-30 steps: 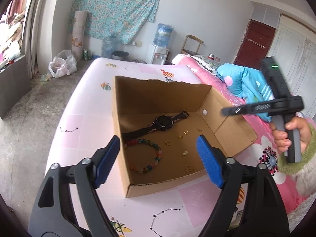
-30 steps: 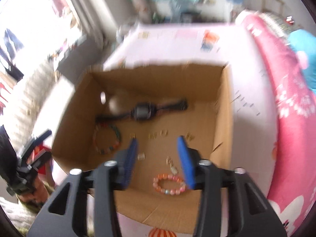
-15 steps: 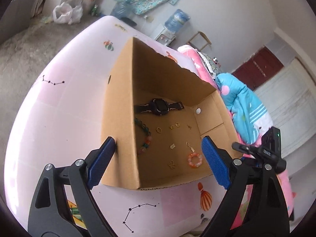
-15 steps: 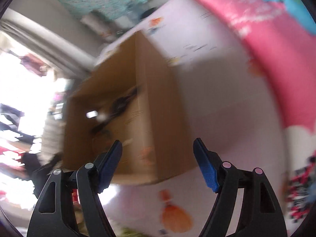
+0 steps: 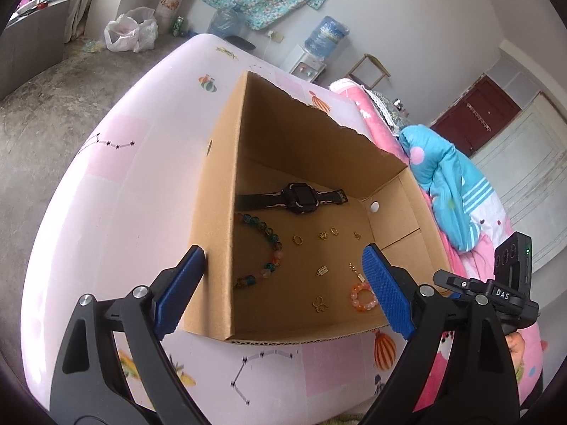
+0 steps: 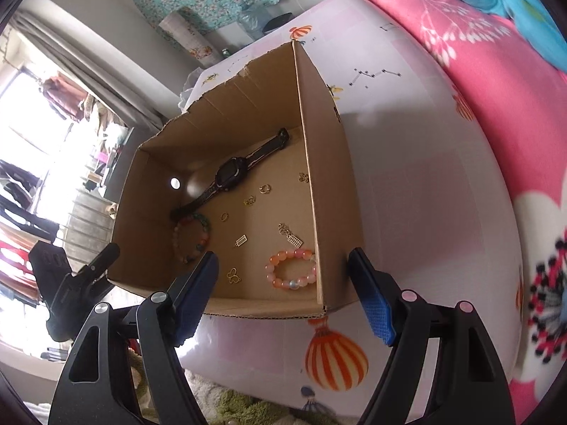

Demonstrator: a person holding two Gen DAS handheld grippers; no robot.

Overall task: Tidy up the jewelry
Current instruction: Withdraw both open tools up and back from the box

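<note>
While both tongs are held wide apart with nothing gripped, a cardboard box [image 5: 219,212] is seen resting on the pink tabletop [image 5: 117,191]. Left tongs [image 5: 283,290] straddle its near left wall, right tongs [image 6: 283,297] its near right wall. Inside are found a black watch [image 5: 297,196], beaded bracelets [image 6: 291,271] and small gold charms [image 5: 297,240].

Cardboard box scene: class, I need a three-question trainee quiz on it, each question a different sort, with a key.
1. True or false: the black watch lies inside the cardboard box.
2. How many bead bracelets are in the box?
3. The left gripper is: A) shut on the orange bracelet; B) open, a box wall between its jaws; C) shut, empty.

Key: 1 true. 2 two: the orange one and the multicoloured bracelet. 3 B.
</note>
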